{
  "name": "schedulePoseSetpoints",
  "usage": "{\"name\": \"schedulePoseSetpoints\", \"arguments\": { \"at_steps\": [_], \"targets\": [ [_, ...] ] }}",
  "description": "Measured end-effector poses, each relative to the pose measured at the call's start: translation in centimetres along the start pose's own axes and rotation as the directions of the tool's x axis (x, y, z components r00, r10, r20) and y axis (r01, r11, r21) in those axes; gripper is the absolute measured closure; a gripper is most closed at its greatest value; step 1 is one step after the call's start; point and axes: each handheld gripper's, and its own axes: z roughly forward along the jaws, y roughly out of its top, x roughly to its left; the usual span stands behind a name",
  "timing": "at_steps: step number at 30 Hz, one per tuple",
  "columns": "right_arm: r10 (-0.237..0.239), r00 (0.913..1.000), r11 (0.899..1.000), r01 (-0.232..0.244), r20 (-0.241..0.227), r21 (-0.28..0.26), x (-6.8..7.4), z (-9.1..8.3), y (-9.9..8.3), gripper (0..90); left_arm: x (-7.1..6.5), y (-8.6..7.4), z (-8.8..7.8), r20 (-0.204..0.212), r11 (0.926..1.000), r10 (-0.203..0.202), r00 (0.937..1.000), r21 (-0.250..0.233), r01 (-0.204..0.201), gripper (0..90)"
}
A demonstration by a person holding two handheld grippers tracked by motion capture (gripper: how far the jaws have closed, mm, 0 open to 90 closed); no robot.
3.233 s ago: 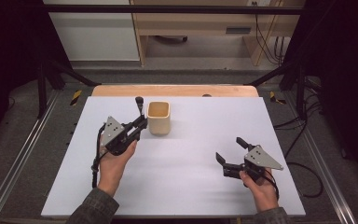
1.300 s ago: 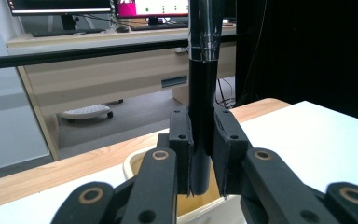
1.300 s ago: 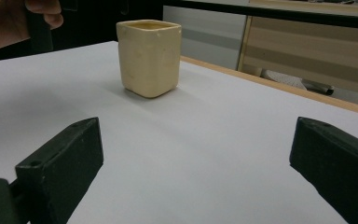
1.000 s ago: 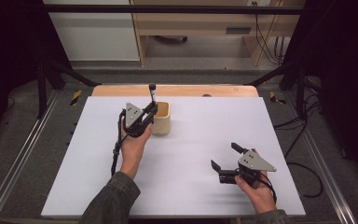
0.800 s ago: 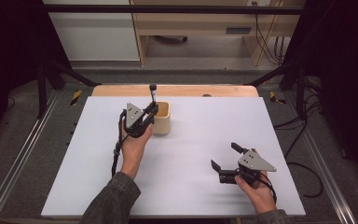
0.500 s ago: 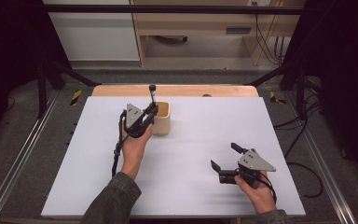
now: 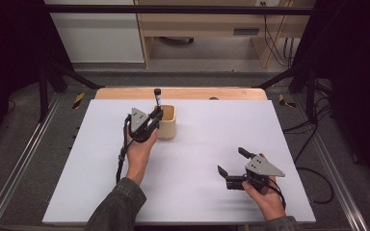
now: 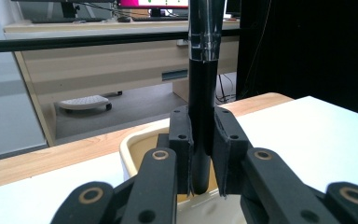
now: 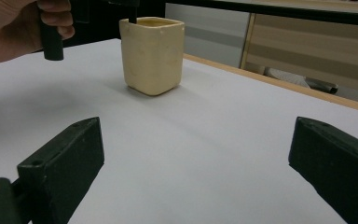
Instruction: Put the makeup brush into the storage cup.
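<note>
A black pen with a silvery band stands upright in my left gripper, whose jaws are shut on its lower shaft. The pen's lower end hangs just inside the mouth of a cream square cup, at its left rim. In the right gripper view the cup stands ahead with the pen dipping at its rim and the other hand beside it. My right gripper rests low over the white table at the front right, jaws wide open, nothing between them.
The white tabletop ends in a wooden strip just behind the cup. Black frame posts stand at the back corners, and cables trail off the right edge.
Since the earliest frame my left hand carried the pen forward and up from beside the cup to over its rim. Over the last second nothing has visibly moved.
</note>
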Motion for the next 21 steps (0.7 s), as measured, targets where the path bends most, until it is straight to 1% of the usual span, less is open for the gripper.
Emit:
{"name": "schedulePoseSetpoints", "arguments": {
  "at_steps": [11,20,21],
  "targets": [
    [0.000,1.0000,1.000,0.000,-0.006,0.004,0.07,0.11,-0.05,3.8,0.00,-0.39,0.26,-0.005,1.0000,-0.004,1.0000,0.009,0.004,79.1],
    [0.004,1.0000,1.000,-0.004,-0.004,0.008,0.07,0.12,-0.06,3.8,-0.16,-0.50,0.39,0.001,0.9999,-0.008,1.0000,0.009,0.008,79.1],
    [0.005,1.0000,1.000,-0.005,-0.005,0.007,0.09,0.13,-0.06,3.8,-0.15,-0.50,0.37,0.002,0.9999,-0.002,1.0000,0.011,0.002,79.0]
  ]
}}
